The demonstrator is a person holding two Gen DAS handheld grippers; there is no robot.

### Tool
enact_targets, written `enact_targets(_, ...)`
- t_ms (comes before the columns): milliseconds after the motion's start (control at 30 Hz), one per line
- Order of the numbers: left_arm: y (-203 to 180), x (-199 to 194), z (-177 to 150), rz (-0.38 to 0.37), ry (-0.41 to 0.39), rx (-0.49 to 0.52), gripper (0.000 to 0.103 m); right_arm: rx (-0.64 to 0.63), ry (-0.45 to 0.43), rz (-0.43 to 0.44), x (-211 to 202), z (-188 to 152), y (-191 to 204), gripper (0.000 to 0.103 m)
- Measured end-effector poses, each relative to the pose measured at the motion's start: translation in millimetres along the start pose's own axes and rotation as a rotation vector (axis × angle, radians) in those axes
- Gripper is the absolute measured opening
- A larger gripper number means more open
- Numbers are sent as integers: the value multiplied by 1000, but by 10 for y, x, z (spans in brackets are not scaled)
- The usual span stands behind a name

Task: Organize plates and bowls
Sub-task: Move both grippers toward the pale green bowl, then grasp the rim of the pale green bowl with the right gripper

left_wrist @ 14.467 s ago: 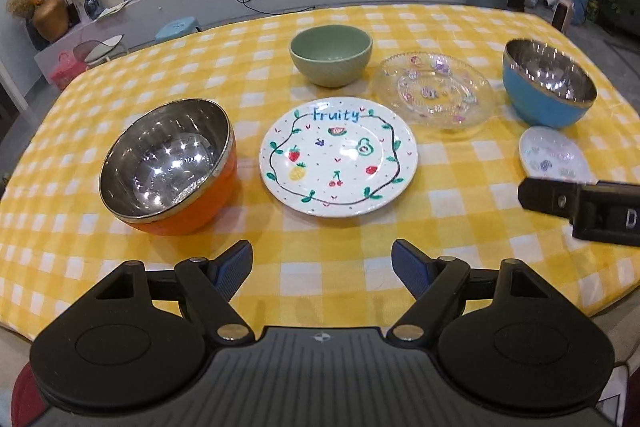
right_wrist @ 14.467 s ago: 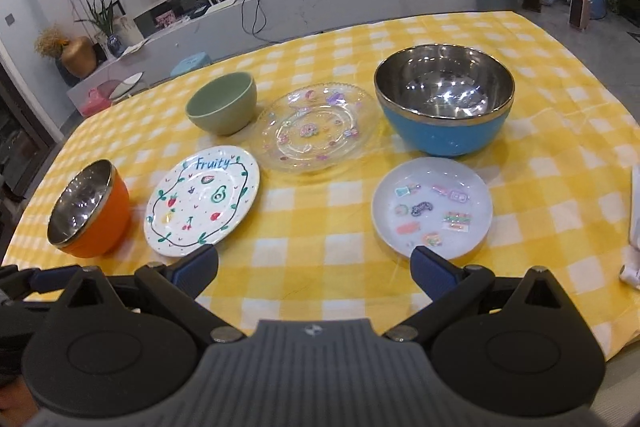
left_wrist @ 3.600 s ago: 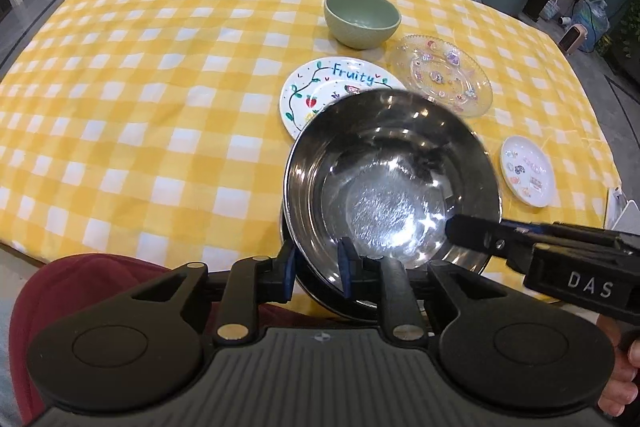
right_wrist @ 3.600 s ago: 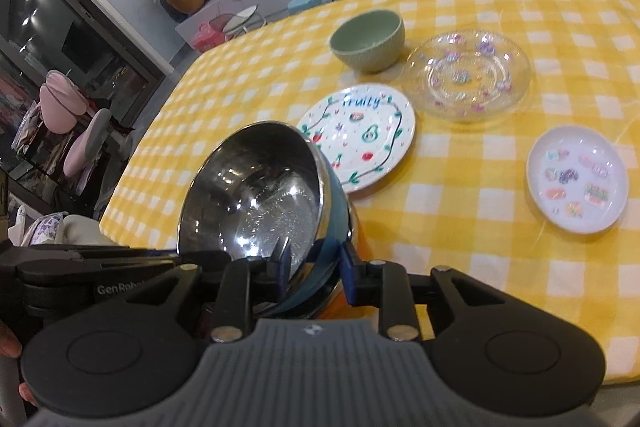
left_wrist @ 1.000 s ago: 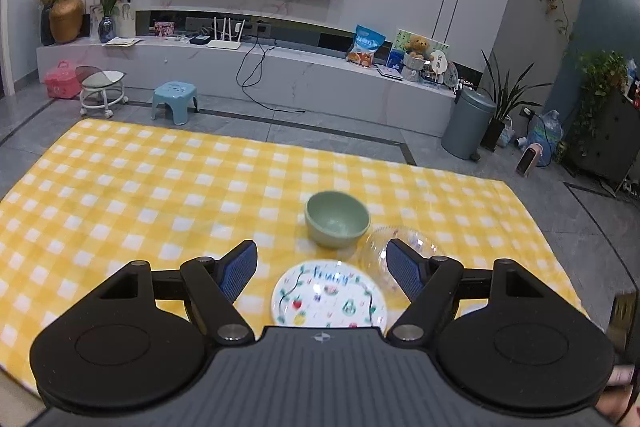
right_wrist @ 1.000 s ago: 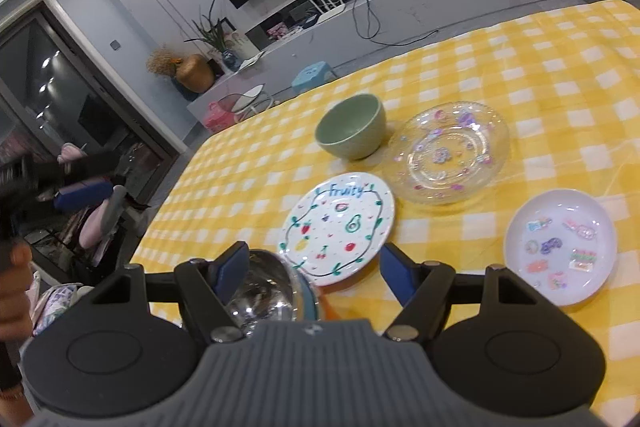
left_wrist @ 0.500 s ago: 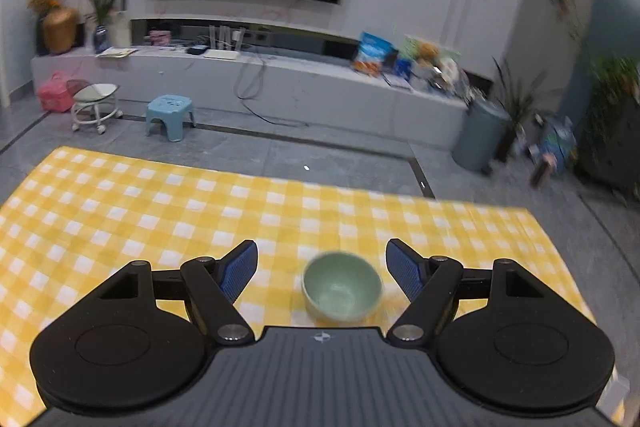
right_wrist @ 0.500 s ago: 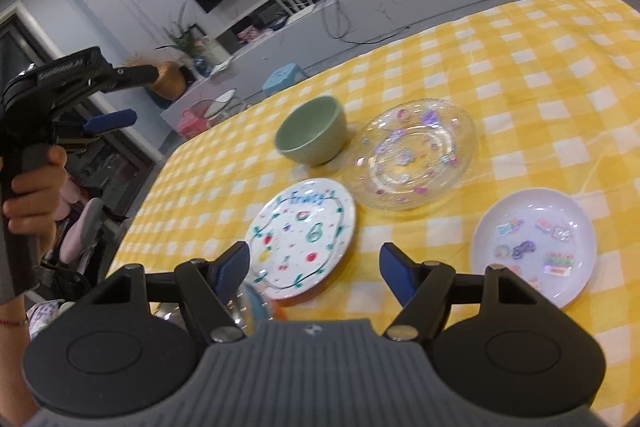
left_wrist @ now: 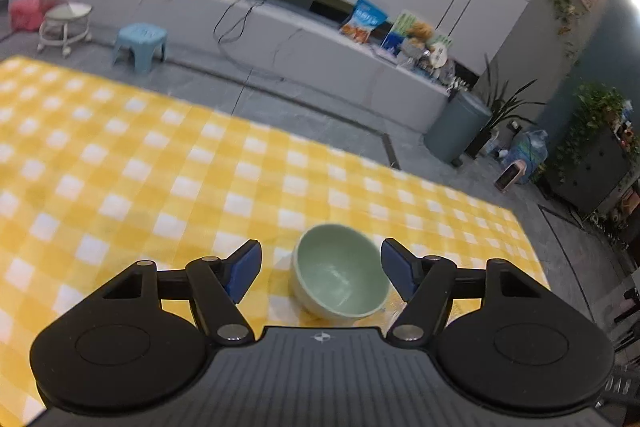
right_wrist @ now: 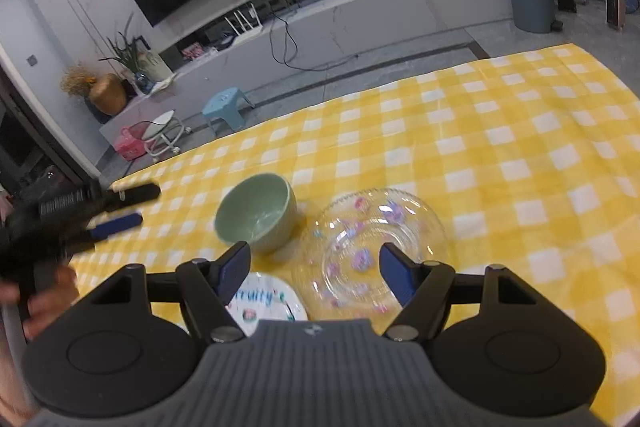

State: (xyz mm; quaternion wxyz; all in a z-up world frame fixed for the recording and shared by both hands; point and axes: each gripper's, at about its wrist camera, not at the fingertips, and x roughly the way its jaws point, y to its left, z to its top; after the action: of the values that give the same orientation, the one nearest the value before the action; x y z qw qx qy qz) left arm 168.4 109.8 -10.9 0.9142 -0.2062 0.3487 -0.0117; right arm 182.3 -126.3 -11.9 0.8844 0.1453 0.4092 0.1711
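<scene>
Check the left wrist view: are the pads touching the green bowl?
No, the green bowl sits between the closing left gripper pads, clear gaps both sides.

Colours on the table

The tablecloth [left_wrist: 120,163] has yellow and white checks. The bowl [left_wrist: 340,273] is pale green. The glass plate [right_wrist: 372,247] is clear with pink and purple marks. Each gripper has blue pads [left_wrist: 244,269] on black arms.

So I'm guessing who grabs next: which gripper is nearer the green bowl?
Left. The left gripper, jaws closing, frames the green bowl without touching. The right gripper is over the glass plate beside it.
</scene>
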Motion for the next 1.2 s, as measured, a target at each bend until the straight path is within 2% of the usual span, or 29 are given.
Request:
enact_targets(300,34,308,-102,0,113,14,80,-49,50,-78,504,284,237,70)
enact_targets(467,23,377,-139,26,118,23,79,-56,86,-78,838,302,286,63)
enact_targets(600,67,387,-140,99,108,11,75,-60,99,-84,1135,305,370,57)
enact_targets(800,161,421,-114,88,121,-38,75,-98,158,-127,1552,352,490,56)
enact_targets(867,173,440,-119,115,128,-38,75,-105,153,-132,1631,349,508,49)
enact_targets(933,194,453,-118,126,131,-43,75,-102,174,-129,1703,336,507,31)
enact_targets(1033,246,462,-114,120,137,-69,75,-117,186,-142,1759,282,501,20)
enact_targets(1100,278,459,-108,121,139,-77,75,-145,182,-147,1744,247,506,17)
enact_targets(1200,345,450,-97,123,134,-109,75,-98,214,-102,1704,231,436,14)
